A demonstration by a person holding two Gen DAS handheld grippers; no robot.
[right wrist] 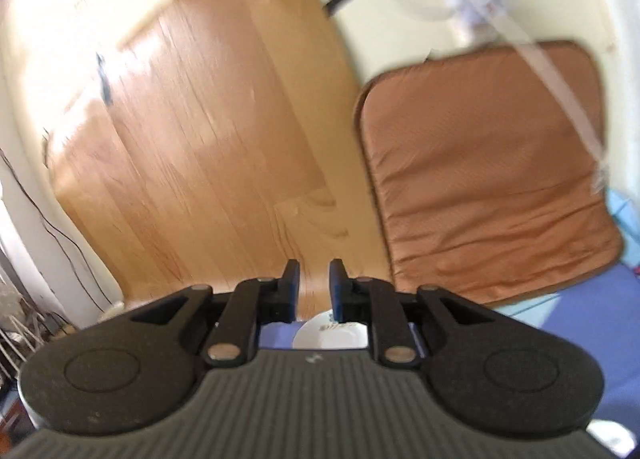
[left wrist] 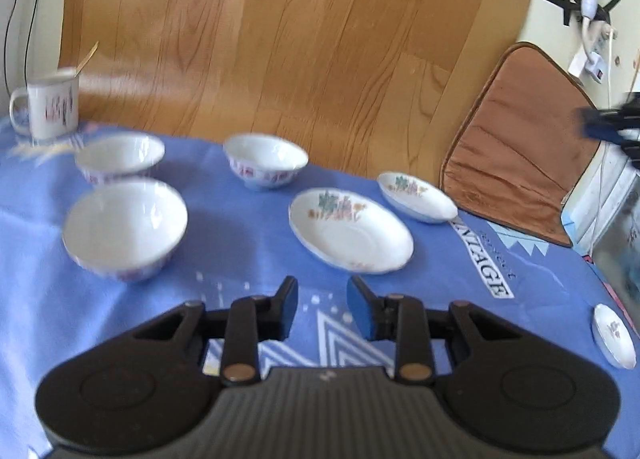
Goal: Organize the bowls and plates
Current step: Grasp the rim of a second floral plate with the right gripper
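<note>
On a worktop draped in a blue cloth [left wrist: 248, 219], printed near its right edge with white panel lettering of which only "NTAGE" reads clearly, three bowls and three plates sit apart from one another. At near left stands the largest white bowl [left wrist: 125, 230], upright, with a faint red pattern round its outside. Beyond it is a second bowl [left wrist: 120, 158], and to the right of that a third bowl [left wrist: 265, 160], both white with red marks below the rim. Right of centre lies a large oval plate [left wrist: 351, 236] with scalloped edge and a painted flower spray at its far side; just beyond it to the right is a smaller floral plate [left wrist: 417, 197]. A small dish [left wrist: 613, 335] lies at the near right edge. At far left a white mug [left wrist: 47, 107] carries red and dark markings too blurred to read. The left gripper [left wrist: 322, 309] hangs over the cloth, its blue-padded fingers [left wrist: 289, 313] moderately parted and empty. The right gripper [right wrist: 314, 291] points toward the wooden floor [right wrist: 208, 147] and a brown cushion [right wrist: 484, 187], fingers narrowly parted, nothing between them; a white plate [right wrist: 330, 333] shows beneath.
</note>
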